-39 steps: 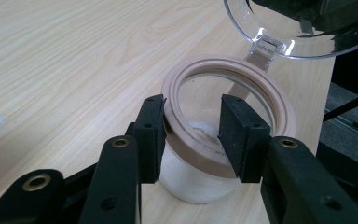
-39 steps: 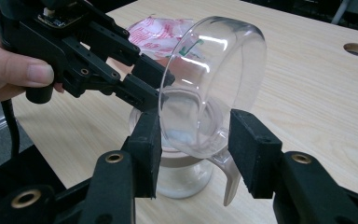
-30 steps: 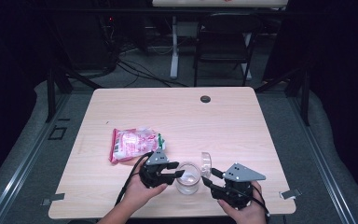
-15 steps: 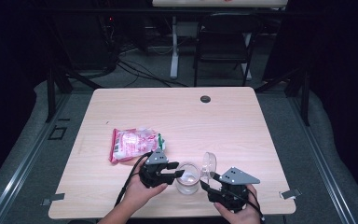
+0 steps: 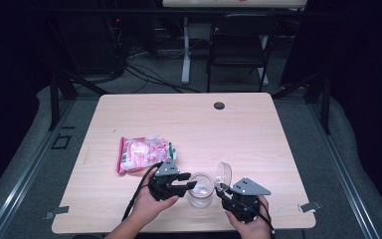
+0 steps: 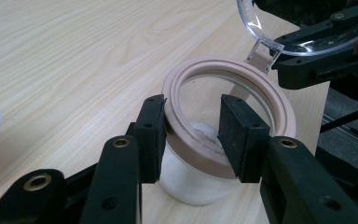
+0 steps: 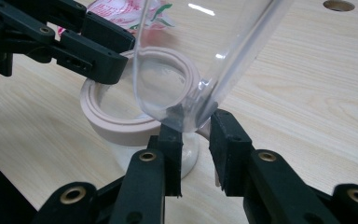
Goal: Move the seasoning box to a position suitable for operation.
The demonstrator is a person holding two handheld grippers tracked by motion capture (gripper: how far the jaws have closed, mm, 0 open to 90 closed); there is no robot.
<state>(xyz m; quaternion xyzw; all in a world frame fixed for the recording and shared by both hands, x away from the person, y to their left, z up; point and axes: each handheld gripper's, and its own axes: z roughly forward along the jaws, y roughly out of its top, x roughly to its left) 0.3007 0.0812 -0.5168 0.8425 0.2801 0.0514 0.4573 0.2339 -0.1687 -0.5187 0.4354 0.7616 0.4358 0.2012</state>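
Your left gripper (image 6: 191,135) clamps the pinkish rim of the open jar (image 6: 223,135) near the table's (image 5: 258,139) front edge. Your right gripper's (image 7: 196,140) jaws have just been closing on its clear hinged lid (image 7: 200,56) (standing upright); a pink packet (image 5: 142,153) lies nearby.

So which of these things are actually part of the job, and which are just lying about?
In use:
- clear jar, its pinkish rim gripped by the left tongs
- hinged clear lid, between the right tongs, which have just been closing

Lying about:
- pink snack bag
- table
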